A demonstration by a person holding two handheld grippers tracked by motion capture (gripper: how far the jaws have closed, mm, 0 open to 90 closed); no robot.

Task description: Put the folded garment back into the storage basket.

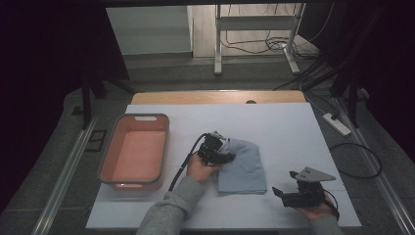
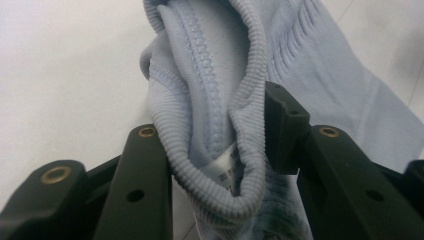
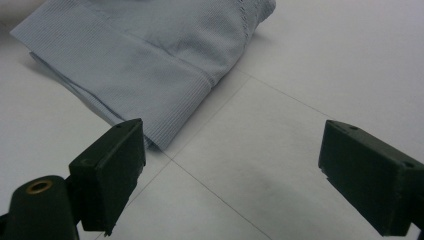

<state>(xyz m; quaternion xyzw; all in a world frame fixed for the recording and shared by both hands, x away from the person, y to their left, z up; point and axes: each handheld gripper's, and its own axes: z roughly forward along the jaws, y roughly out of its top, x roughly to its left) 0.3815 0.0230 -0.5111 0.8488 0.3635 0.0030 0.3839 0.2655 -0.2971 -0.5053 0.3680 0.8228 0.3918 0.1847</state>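
My left tongs point(image 2: 220, 165) pinched the blue garment's point(image 1: 243, 164) ribbed collar mid-table, label point(image 2: 226, 170) print unreadable; my right tongs point(image 3: 232, 175) stood spread near the front edge; pink tub point(image 1: 134, 152) left.

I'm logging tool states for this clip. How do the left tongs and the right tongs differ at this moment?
The left tongs are closed on the ribbed edge of the blue garment; the right tongs stand wide open, holding nothing. The left tongs sit at the garment's upper left corner; the right tongs rest apart from it, near its lower right. Both are hand-held and have black jaws.
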